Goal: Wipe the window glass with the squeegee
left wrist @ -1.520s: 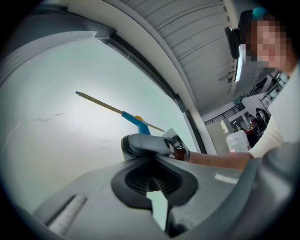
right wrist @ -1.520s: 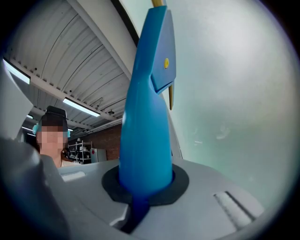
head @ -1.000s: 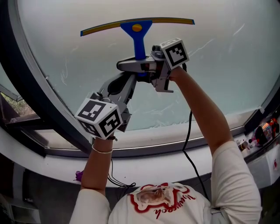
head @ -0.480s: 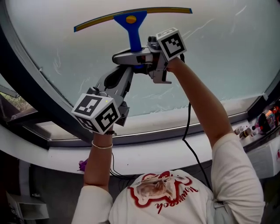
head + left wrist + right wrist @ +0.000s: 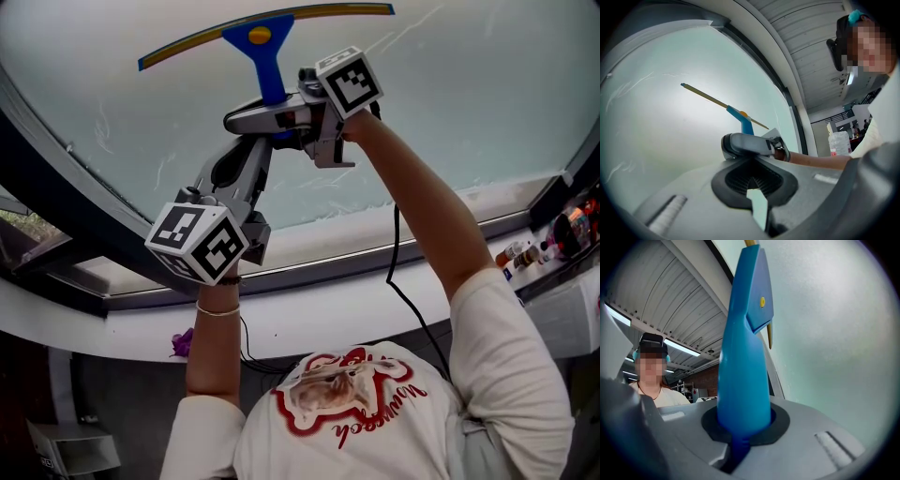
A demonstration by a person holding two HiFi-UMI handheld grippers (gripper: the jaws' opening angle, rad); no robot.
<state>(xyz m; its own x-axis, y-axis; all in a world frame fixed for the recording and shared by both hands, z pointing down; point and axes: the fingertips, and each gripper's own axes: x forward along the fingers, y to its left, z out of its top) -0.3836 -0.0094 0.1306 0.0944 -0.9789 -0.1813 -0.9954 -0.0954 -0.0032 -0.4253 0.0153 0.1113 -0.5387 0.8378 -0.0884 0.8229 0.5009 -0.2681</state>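
Right tongs [image 5: 743, 427] clamp the squeegee [image 5: 745, 357] against the window glass [image 5: 450, 94]; left tongs [image 5: 752, 180] closed, empty.

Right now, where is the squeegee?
In the head view, the squeegee is at top centre, blade up against the window glass. Its blue handle is clamped in the right gripper just below.

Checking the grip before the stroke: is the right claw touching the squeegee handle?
Touching. The right gripper view shows the blue squeegee handle wedged between the jaws of the right claw, with no gap on either side.
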